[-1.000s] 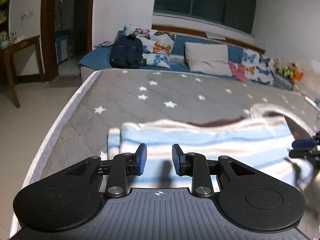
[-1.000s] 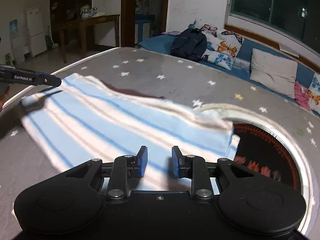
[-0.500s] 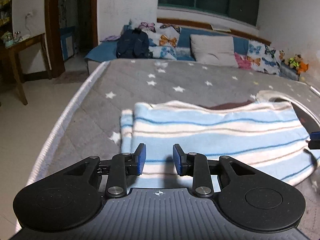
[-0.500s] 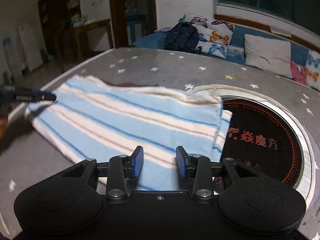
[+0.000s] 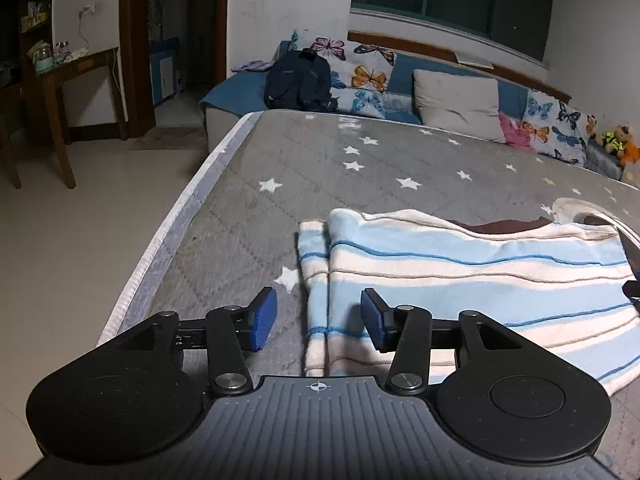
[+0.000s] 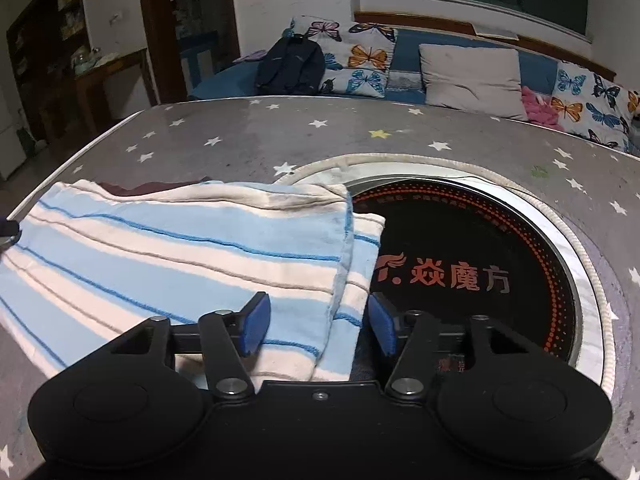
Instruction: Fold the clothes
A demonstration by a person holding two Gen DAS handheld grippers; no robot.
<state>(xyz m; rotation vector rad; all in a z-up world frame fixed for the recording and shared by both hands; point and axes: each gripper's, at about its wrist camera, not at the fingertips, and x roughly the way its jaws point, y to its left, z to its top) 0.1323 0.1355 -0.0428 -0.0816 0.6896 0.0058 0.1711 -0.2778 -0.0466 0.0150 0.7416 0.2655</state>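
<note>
A blue-and-white striped cloth [image 5: 460, 272] lies folded over on the grey star-patterned table [image 5: 320, 168]; it also shows in the right wrist view [image 6: 168, 256]. My left gripper [image 5: 318, 320] is open, its fingers either side of the cloth's near left corner. My right gripper [image 6: 316, 324] is open, its fingers either side of the cloth's near right corner. A dark maroon garment [image 5: 504, 226] peeks out behind the cloth.
A round black cooktop [image 6: 480, 264] with orange lettering is set in the table; the cloth's right end overlaps it. The table's left edge [image 5: 168, 240] drops to the floor. A sofa with butterfly pillows and a dark backpack [image 5: 300, 80] stands behind.
Both grippers have opened wider and come down to the cloth's near corners. The cloth has settled flat, folded over.
</note>
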